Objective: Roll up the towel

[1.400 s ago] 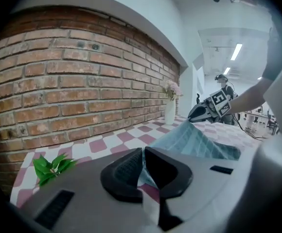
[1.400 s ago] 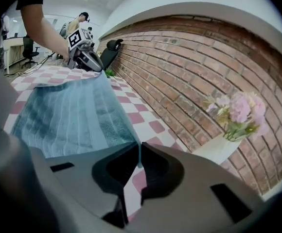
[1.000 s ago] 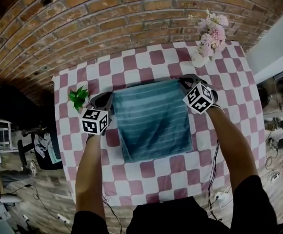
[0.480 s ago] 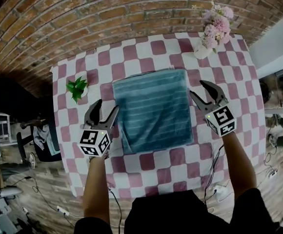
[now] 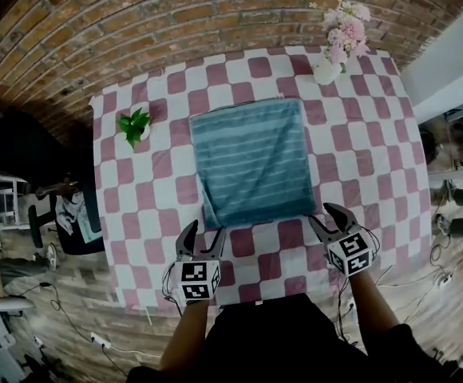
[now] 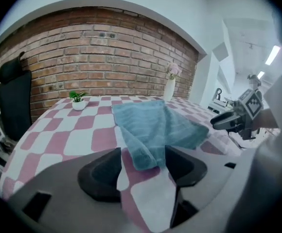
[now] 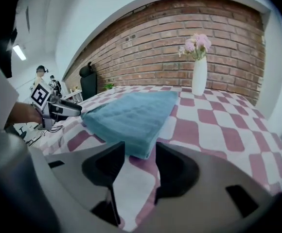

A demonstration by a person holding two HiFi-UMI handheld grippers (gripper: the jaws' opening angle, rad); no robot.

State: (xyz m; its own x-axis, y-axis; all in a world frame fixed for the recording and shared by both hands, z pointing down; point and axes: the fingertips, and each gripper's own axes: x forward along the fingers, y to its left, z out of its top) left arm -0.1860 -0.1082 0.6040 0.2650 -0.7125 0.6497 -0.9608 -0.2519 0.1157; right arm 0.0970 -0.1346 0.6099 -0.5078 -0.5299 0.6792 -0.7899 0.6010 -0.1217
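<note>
A teal striped towel [image 5: 251, 159] lies folded flat in the middle of the pink-and-white checked table [image 5: 152, 198]. My left gripper [image 5: 203, 236] hovers at the towel's near left corner; its jaws have just been opening and stand open. In the left gripper view the towel [image 6: 155, 125] corner lies just past the left gripper [image 6: 142, 157], not pinched. My right gripper [image 5: 327, 218] sits at the near right corner, its jaws also just opened. The right gripper view shows the towel [image 7: 131, 113] edge ahead of the right gripper [image 7: 140, 152], untouched.
A small green plant in a white pot [image 5: 134, 126] stands left of the towel. A white vase of pink flowers [image 5: 331, 58] stands at the far right corner. A brick wall runs behind the table, a dark chair [image 5: 24, 158] stands to its left. Both grippers hover over the table's near edge.
Both grippers left the towel's far corners, opened their jaws and drew back along its sides to the near corners. The towel stays flat where it lay.
</note>
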